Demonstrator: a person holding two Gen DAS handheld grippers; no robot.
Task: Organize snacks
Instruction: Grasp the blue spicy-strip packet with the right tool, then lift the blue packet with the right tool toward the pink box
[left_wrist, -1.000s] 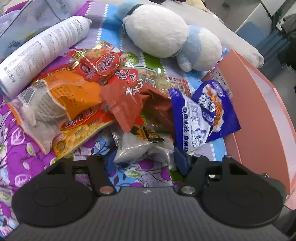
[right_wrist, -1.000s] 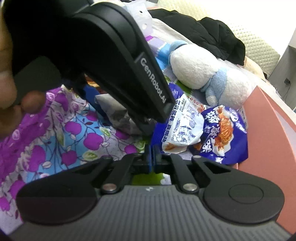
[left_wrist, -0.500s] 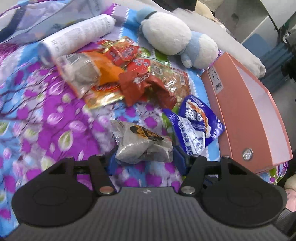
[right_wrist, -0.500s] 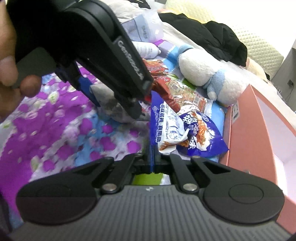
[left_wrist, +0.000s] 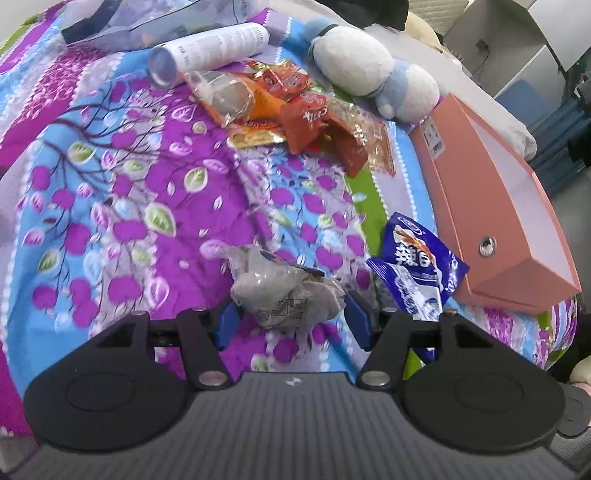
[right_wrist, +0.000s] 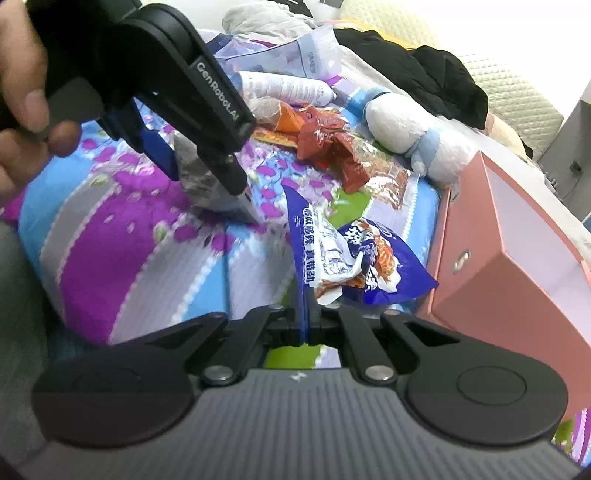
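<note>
My left gripper (left_wrist: 290, 318) is shut on a crumpled grey see-through snack packet (left_wrist: 280, 291), pressed between its blue pads and held above the bedspread. The right wrist view shows that same left gripper (right_wrist: 205, 181) with the grey packet (right_wrist: 218, 199) hanging in it. A blue and white snack packet (right_wrist: 343, 258) is pinched by its edge in my shut right gripper (right_wrist: 304, 321). From the left wrist the blue packet (left_wrist: 417, 269) hangs beside the open pink box (left_wrist: 480, 192). A pile of red and orange snack packets (left_wrist: 295, 110) lies farther back.
The purple and blue flowered bedspread (left_wrist: 129, 206) covers the bed. A white and blue plush toy (left_wrist: 369, 70) and a white spray can (left_wrist: 214, 48) lie beyond the pile. The pink box (right_wrist: 480, 266) stands at the right. A person's hand (right_wrist: 22, 92) holds the left gripper.
Both grippers have pulled back and risen away from the snack pile, each carrying its packet. The pile and plush toy now look smaller and farther off.
</note>
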